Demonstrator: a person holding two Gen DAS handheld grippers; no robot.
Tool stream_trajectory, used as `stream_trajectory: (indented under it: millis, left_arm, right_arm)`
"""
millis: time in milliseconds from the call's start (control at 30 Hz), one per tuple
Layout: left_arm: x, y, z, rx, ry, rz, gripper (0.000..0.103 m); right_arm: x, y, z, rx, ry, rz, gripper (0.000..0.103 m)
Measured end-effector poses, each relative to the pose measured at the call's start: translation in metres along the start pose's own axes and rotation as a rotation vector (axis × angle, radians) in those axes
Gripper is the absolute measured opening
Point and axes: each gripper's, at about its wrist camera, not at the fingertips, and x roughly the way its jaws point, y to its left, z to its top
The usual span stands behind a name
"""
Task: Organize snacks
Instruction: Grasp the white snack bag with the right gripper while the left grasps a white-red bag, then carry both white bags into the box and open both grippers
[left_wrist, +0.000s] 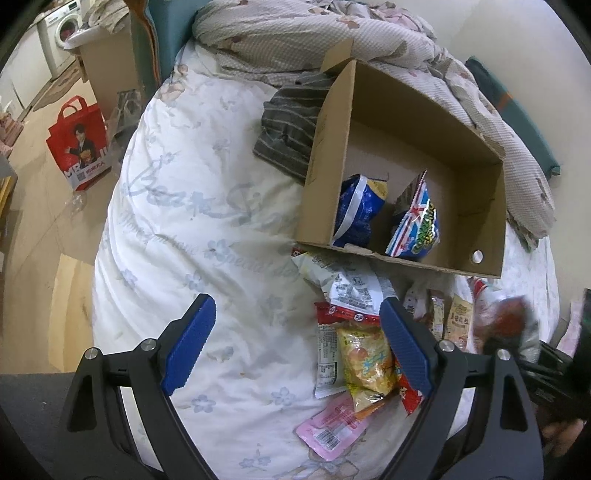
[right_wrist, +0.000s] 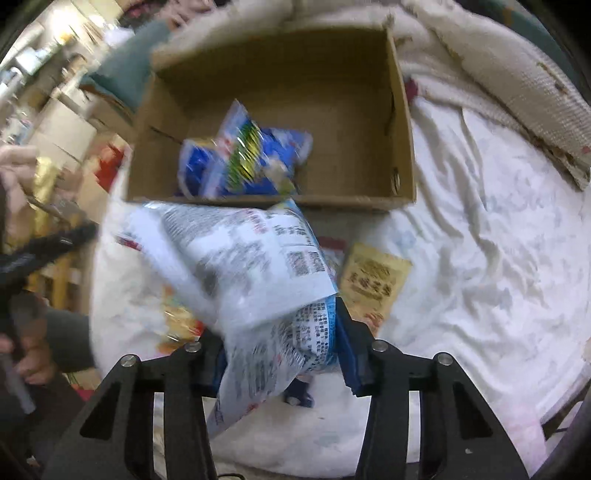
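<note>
A cardboard box lies on the bed with two blue snack bags inside; it also shows in the right wrist view. My left gripper is open and empty above the white quilt, left of a pile of snack packets. My right gripper is shut on a large white printed snack bag and holds it just in front of the box. The bag is blurred. A yellow packet lies on the quilt beside it.
A striped grey garment lies behind the box's left wall. A crumpled blanket is heaped at the far end. A red shopping bag stands on the floor to the left. A pink packet lies near the bed's front.
</note>
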Motion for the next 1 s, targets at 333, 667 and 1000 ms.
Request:
stream_trajectory:
  millis: [333,667,1000]
  left_arm:
    - [0.040,-0.026,0.002,0.049,0.105,-0.033,0.088]
    - [0.088,-0.045,0.007,0.017,0.204,-0.122,0.076]
    - [0.061,-0.030,-0.011,-0.020,0.212,-0.180,0.025]
  right_arm:
    - [-0.015,0.020,-0.008,0.043,-0.133,0.132,0.048]
    - [-0.004,0.017,-0.004,0.026,-0.108,0.095,0.048]
    - [-0.002,0.020,-0.005,0.006,-0.107,0.083,0.048]
